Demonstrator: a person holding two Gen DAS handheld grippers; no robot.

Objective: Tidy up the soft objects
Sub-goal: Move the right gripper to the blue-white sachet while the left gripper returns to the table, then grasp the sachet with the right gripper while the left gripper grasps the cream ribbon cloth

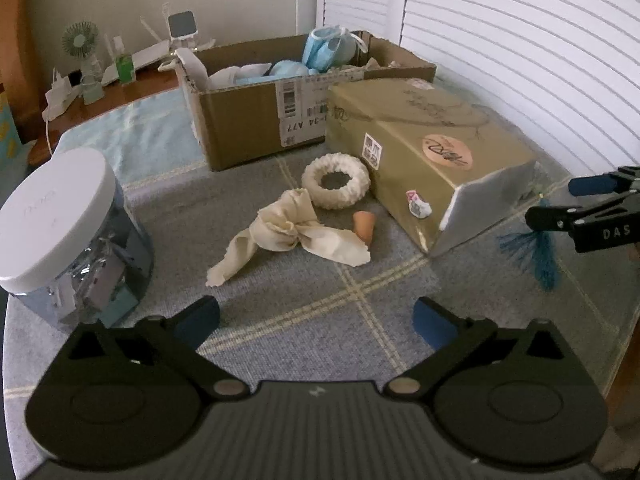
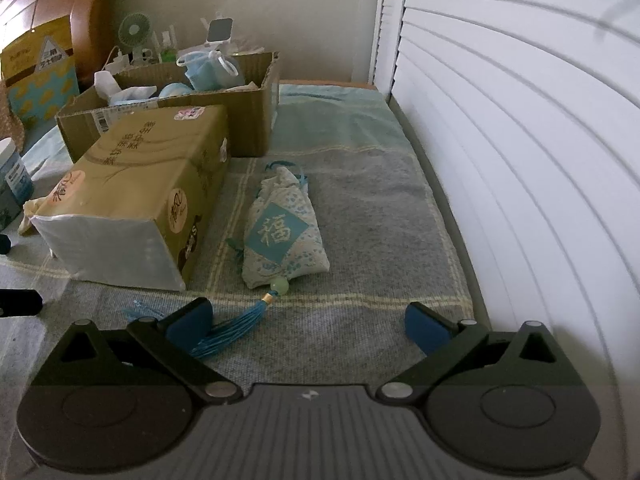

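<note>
An open cardboard box [image 1: 256, 120] is sitting at the back of the table, holding light blue and white soft things, among them what look like blue face masks [image 1: 320, 50] piled at its far end. In front of it a gold tissue pack [image 1: 436, 160] is lying on its side. A clear jar with a white lid [image 1: 56, 216] is standing at the left, small items showing inside.

On the grey checked cloth [image 1: 320, 320] a knotted cream rag [image 1: 288, 228], a white fuzzy ring [image 1: 335, 181] and a small orange cone [image 1: 364, 227] are lying close together. The blue-patterned sachet [image 2: 282, 232] is lying right of the tissue pack, its tassel [image 2: 236, 328] trailing toward the right gripper [image 2: 310, 326].

Both the left gripper [image 1: 316, 322] and the right are hovering with jaws wide, gripping nothing. White louvred shutters [image 2: 520, 160] are lining the right side.
</note>
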